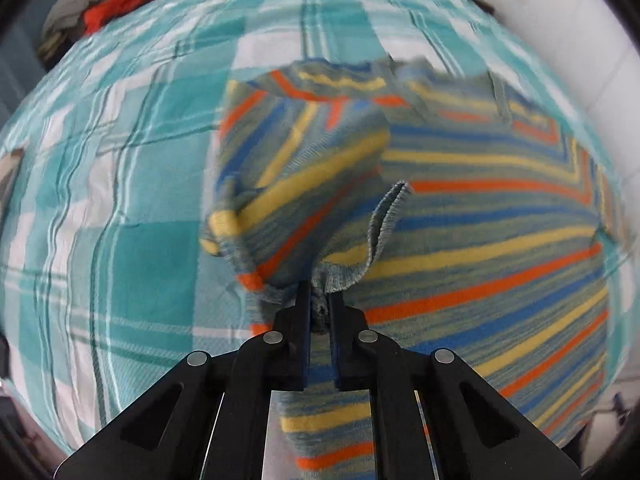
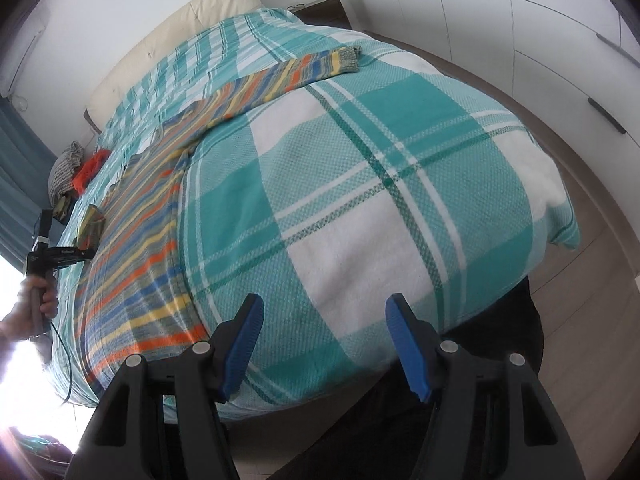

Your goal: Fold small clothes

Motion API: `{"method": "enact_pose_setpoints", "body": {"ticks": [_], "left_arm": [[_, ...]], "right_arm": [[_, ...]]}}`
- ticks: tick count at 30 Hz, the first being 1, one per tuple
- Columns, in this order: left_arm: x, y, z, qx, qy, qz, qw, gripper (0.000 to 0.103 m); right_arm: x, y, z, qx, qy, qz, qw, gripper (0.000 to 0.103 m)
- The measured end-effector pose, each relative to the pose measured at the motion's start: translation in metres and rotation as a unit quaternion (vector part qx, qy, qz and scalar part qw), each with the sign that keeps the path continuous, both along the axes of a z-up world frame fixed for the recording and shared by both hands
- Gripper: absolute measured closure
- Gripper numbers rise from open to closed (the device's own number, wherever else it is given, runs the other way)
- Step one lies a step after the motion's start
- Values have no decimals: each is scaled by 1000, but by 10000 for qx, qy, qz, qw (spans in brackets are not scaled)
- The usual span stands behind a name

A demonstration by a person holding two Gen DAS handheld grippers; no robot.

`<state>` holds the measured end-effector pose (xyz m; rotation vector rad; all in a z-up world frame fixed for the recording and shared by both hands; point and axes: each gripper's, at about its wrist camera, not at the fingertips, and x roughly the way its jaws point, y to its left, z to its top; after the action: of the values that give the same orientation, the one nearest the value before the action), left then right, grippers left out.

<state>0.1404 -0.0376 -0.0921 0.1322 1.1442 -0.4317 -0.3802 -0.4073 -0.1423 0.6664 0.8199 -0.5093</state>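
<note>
A striped sweater (image 1: 480, 208) in grey, yellow, orange and blue lies spread on the bed. My left gripper (image 1: 320, 308) is shut on the grey ribbed cuff (image 1: 344, 280) of one sleeve, which is lifted and bunched over the sweater's body. In the right wrist view the sweater (image 2: 140, 248) runs along the bed's left side, and its other sleeve (image 2: 280, 76) stretches flat toward the far side. My right gripper (image 2: 324, 344) stands open over bare blanket to the right of the sweater, with nothing between its blue pads (image 2: 244, 344).
The bed is covered by a teal and white plaid blanket (image 2: 360, 184). A pile of other clothes (image 2: 68, 168), one of them red (image 2: 90, 168), sits at its far left edge. A cream headboard (image 2: 180, 28), a nightstand (image 2: 324, 8) and white wardrobe doors (image 2: 520, 20) stand beyond.
</note>
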Motion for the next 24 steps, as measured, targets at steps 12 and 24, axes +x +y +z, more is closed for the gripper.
{"method": "enact_pose_setpoints", "body": {"ticks": [12, 24], "left_arm": [[38, 226, 9, -1076, 477, 3255, 9382, 98], [24, 244, -39, -1052, 884, 3515, 9260, 98]], "right_arm": [[18, 20, -17, -58, 258, 375, 9989, 40], [22, 30, -11, -321, 365, 464, 9977, 40]]}}
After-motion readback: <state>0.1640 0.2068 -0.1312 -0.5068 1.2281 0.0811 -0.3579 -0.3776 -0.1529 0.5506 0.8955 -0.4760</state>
